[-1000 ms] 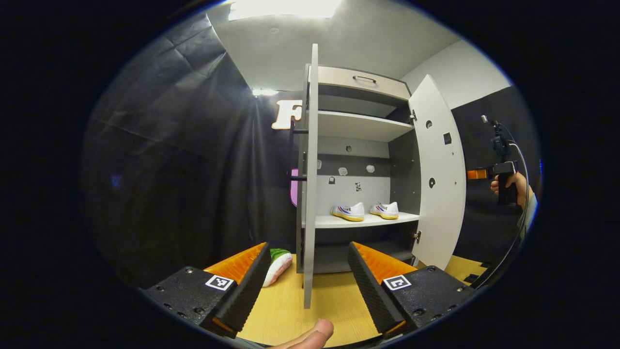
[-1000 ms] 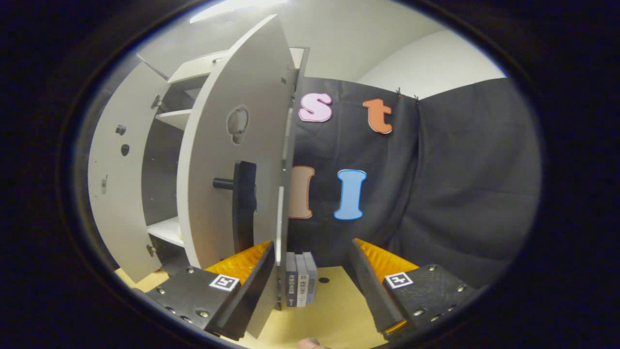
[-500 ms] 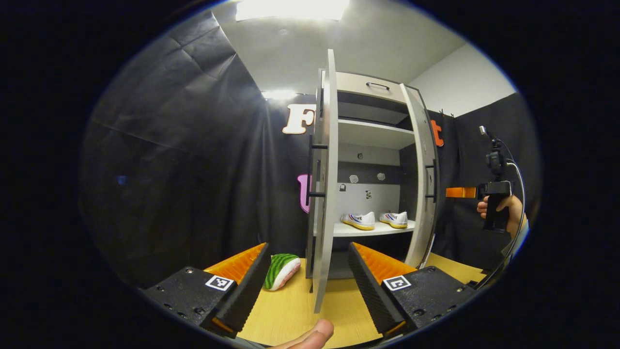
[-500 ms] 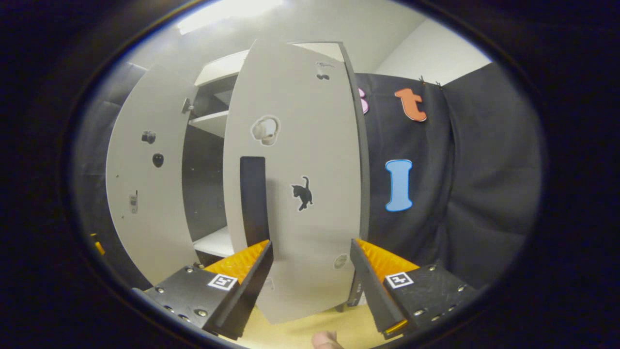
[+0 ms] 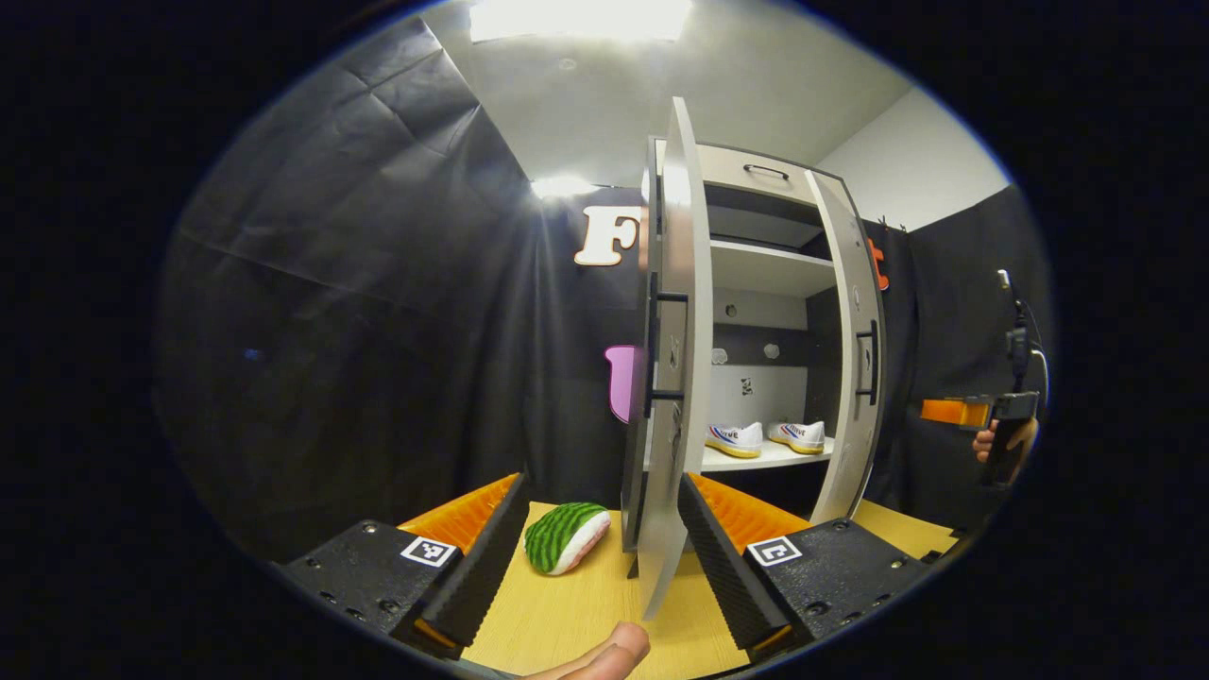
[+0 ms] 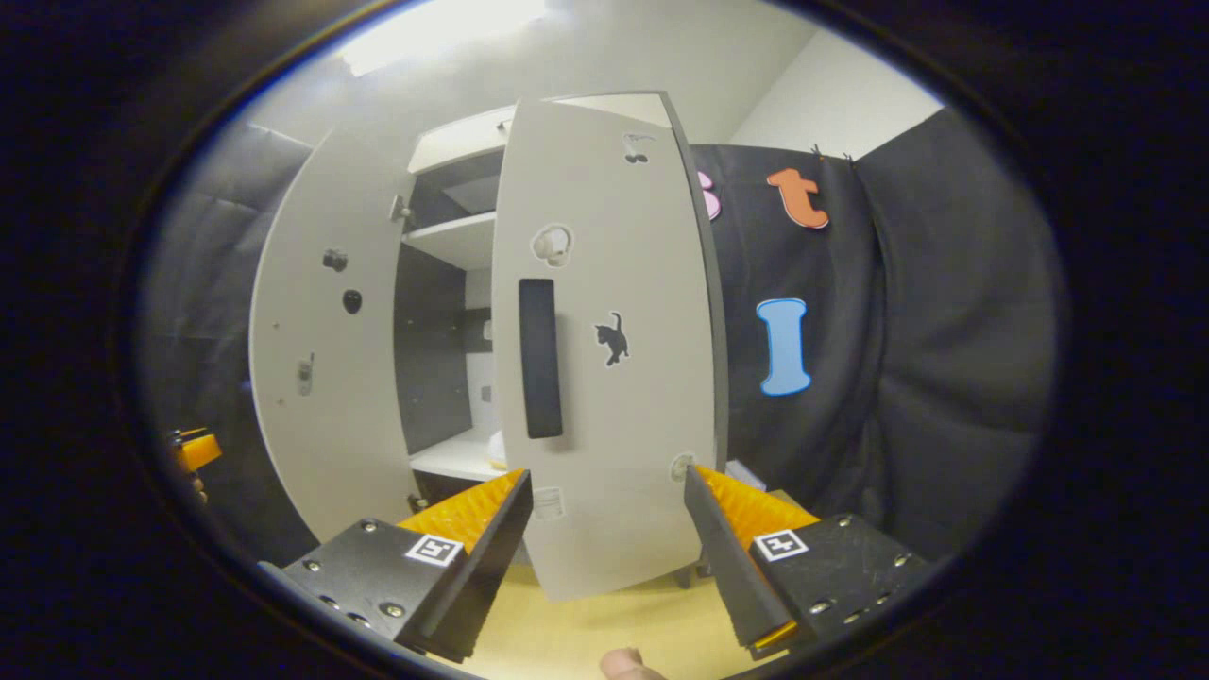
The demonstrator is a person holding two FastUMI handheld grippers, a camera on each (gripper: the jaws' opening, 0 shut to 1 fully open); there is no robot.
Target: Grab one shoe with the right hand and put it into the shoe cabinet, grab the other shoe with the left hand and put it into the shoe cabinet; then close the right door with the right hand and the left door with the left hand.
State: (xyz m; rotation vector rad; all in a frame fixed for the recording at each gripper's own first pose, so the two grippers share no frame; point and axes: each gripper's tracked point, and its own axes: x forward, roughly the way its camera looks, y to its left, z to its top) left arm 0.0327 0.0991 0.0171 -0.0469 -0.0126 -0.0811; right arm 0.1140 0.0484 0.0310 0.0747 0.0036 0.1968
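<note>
Both shoes (image 5: 765,437) sat on cabinet shelf (image 5: 756,458), step done. Right door (image 6: 614,349) mostly swung in, not latched. Left door (image 5: 675,359) wide open, untouched. Left gripper (image 5: 595,538) spread, empty, near left door edge. Right gripper (image 6: 604,529) spread, empty, facing right door.

Pale grey shoe cabinet (image 5: 756,274) with black bar handles; inside it, white shoes (image 5: 765,438) — yellow soles, red-and-blue stripes; beside it, a green-striped watermelon-patterned toy (image 5: 565,536).
</note>
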